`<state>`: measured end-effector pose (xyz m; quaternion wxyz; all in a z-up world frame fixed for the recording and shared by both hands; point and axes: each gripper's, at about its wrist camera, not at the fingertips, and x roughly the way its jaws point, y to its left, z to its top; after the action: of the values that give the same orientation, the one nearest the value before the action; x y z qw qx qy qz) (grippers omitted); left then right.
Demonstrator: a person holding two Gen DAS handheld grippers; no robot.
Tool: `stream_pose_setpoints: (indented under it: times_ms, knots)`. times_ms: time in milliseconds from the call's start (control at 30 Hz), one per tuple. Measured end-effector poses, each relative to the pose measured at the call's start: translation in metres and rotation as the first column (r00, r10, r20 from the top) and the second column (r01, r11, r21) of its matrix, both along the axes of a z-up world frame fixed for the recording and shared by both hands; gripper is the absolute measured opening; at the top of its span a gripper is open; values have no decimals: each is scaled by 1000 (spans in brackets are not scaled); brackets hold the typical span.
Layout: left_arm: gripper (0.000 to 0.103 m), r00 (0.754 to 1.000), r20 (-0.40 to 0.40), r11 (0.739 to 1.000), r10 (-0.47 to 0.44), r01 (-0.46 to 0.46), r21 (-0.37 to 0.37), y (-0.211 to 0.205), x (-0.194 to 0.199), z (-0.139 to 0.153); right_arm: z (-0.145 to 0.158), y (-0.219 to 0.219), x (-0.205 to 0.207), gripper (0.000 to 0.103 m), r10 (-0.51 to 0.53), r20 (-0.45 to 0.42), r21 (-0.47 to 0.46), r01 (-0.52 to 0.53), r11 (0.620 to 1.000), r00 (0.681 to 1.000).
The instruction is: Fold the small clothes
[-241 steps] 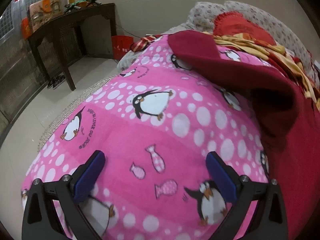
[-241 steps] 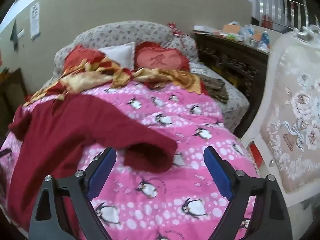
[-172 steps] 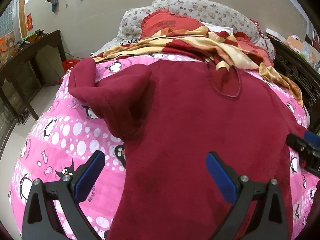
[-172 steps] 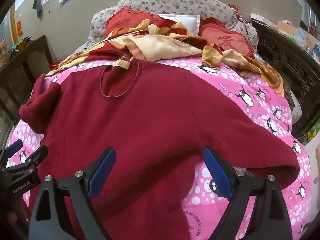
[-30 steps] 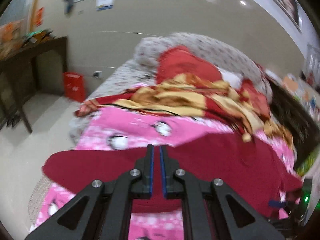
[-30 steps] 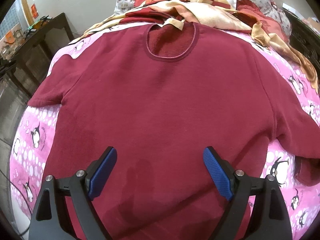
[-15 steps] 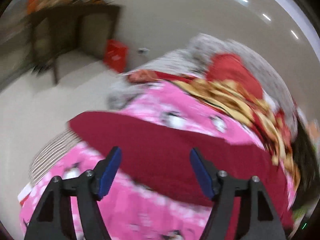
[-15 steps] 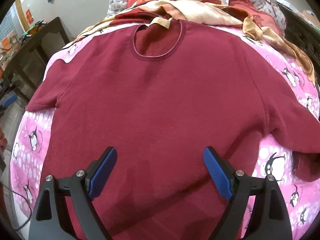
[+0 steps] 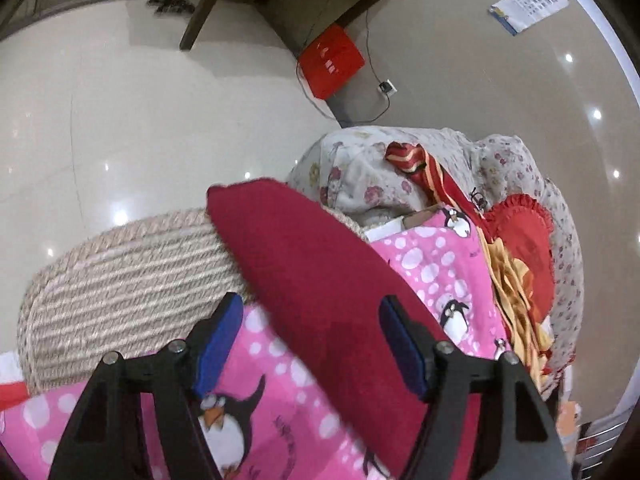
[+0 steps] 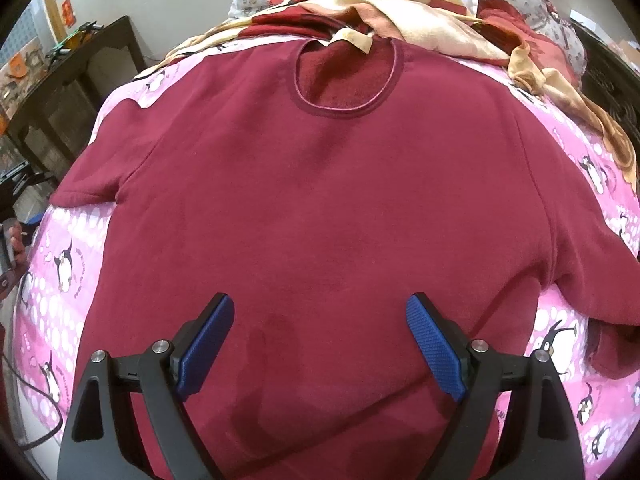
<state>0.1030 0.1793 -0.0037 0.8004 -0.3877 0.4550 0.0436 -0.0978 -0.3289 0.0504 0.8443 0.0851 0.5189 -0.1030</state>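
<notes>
Left gripper (image 9: 310,340) is spread wide over the sleeve (image 9: 304,264), nothing held. Right gripper (image 10: 320,344) is likewise wide and empty above the sweater (image 10: 320,184), laid flat on the pink blanket (image 10: 60,264). No fold is made yet.

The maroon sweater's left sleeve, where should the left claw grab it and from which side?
Probably at the cuff end of the sleeve, which sticks out past the pink penguin blanket. Come in from the bed's outer side; the left claw is open over the sleeve.
</notes>
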Motion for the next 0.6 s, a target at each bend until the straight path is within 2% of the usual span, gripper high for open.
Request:
stream_pose_setpoints:
  times_ms: [67, 133, 167, 233, 300, 400, 600]
  knots:
    - [53, 1000, 12, 1000, -7, 7, -10, -3, 6, -2, -1, 0, 1, 101, -3, -3, 0, 3, 1000, 1000]
    - [20, 1000, 5, 1000, -10, 10, 6, -4, 13, -4, -2, 0, 1, 101, -4, -4, -1, 4, 1000, 1000]
    - [13, 1000, 4, 1000, -15, 15, 21, -3, 16, -4, -2, 1, 1, 101, -5, -4, -2, 5, 1000, 1000]
    - [10, 1000, 22, 999, -9, 8, 35, -4, 15, 1, -2, 2, 0, 101, -3, -1, -1, 3, 1000, 1000]
    - [9, 997, 80, 997, -22, 16, 72, -9, 9, 15, -1, 2, -1, 101, -2, 2, 1, 2, 1000, 1000]
    - [9, 986, 149, 985, -81, 56, 164, -23, 2, 39, -1, 1, 0, 101, -5, 8, 7, 5, 1000, 1000]
    - [8, 957, 226, 957, -181, 118, 263, -59, -15, 78, 1, 1, -1, 101, -13, 22, 26, 13, 1000, 1000]
